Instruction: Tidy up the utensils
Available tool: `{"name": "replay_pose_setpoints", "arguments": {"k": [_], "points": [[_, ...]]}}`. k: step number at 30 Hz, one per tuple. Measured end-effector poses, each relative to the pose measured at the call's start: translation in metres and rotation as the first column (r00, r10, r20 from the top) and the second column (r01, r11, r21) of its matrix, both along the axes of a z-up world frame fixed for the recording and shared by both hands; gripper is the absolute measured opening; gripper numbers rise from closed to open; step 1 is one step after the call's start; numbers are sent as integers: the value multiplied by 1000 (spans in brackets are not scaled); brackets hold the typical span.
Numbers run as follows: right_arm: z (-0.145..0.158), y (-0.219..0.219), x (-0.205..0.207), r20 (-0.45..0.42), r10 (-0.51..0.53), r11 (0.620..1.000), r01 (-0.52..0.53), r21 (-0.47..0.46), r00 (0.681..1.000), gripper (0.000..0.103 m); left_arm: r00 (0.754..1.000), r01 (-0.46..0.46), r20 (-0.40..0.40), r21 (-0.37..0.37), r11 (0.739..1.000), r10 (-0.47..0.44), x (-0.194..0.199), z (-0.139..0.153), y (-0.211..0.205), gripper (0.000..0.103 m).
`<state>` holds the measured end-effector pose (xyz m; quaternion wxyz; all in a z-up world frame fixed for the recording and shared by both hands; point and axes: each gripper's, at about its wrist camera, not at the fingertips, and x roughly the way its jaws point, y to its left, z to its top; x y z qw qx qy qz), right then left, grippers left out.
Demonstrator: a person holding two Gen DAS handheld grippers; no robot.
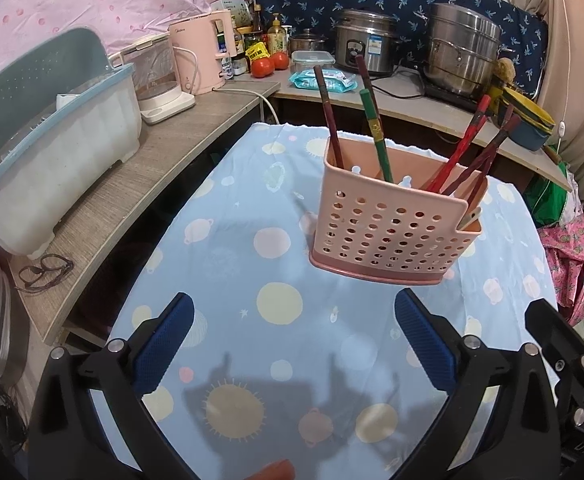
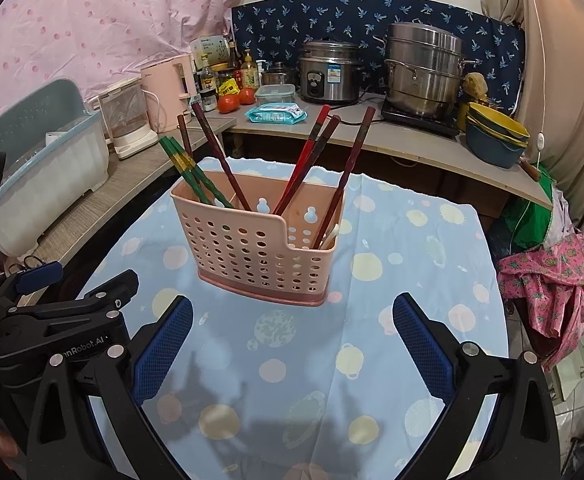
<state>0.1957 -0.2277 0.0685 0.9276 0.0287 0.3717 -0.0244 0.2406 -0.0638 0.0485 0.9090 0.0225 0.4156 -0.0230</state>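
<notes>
A pink perforated utensil holder [image 1: 392,224] stands on the blue patterned tablecloth [image 1: 251,280]; it also shows in the right wrist view [image 2: 255,244]. Inside stand green chopsticks [image 2: 183,168], dark maroon chopsticks [image 2: 219,156] and red chopsticks [image 2: 312,148], plus a pale utensil [image 2: 330,236] in the right compartment. My left gripper [image 1: 294,344] is open and empty, just in front of the holder. My right gripper [image 2: 292,344] is open and empty, also in front of it. The left gripper shows at the left edge of the right wrist view [image 2: 51,312].
A grey counter [image 1: 131,184] at the left carries a dish rack [image 1: 51,152], a pink kettle [image 1: 203,52] and tomatoes [image 1: 261,66]. The back counter holds a rice cooker [image 2: 330,72], a steel steamer pot [image 2: 424,72] and stacked bowls [image 2: 496,132]. Pink cloth [image 2: 548,292] hangs at the right.
</notes>
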Motion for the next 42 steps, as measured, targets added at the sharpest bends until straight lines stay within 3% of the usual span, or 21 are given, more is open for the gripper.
{"name": "replay_pose_setpoints", "arguments": {"k": [42], "points": [[-4,-7,1,-8,-15,1000,15,8,1000,97,1000,4,24,32,999,-5,-1,1,-2,96]]}}
